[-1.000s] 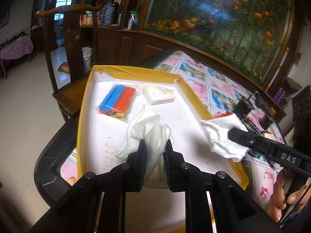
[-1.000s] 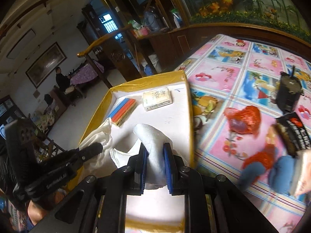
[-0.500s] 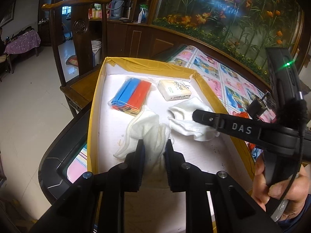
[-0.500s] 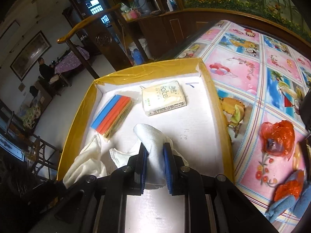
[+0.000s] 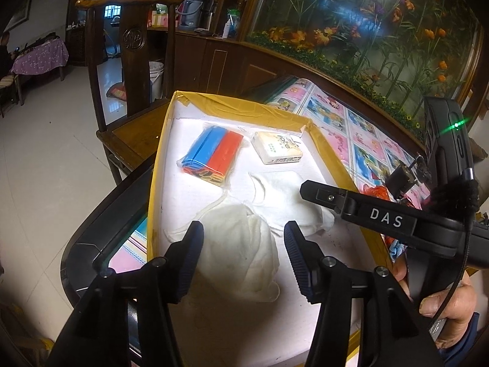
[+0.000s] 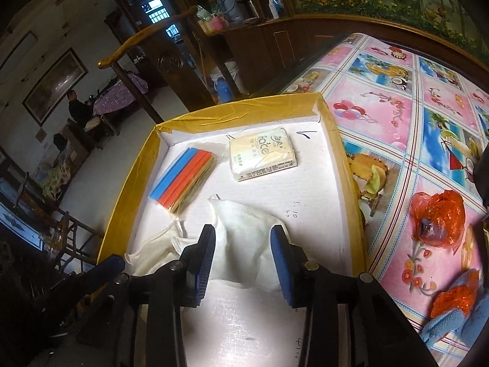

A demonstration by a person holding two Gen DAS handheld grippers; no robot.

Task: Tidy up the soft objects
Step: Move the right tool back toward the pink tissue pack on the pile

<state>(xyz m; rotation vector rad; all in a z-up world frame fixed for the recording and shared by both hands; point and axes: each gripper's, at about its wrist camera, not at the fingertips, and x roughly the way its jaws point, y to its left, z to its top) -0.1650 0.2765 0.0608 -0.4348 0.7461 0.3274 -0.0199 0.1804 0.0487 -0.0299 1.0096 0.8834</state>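
Both grippers, left (image 5: 243, 253) and right (image 6: 243, 258), hung released over my two white cloths (image 5: 241, 257) (image 6: 244, 241), which lay side by side in the yellow-rimmed tray (image 6: 244, 111) for tidiness.

White cloths (image 5: 241, 253); yellow-rimmed tray (image 5: 154, 183); blue-red packet (image 5: 211, 153); pink cartoon-patterned tablecloth (image 6: 428, 116).

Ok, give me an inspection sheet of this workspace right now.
Surface: patterned tablecloth under a yellow-rimmed tray.
Job's things: two white cloths lying in the tray, touching.
Clutter: tissue pack, blue-red pack, orange bag.
Grippers: left gripper open around one cloth; right gripper open around the other.
Cables: black cable on the right gripper.
Surroundings: wooden chair, flower panel.
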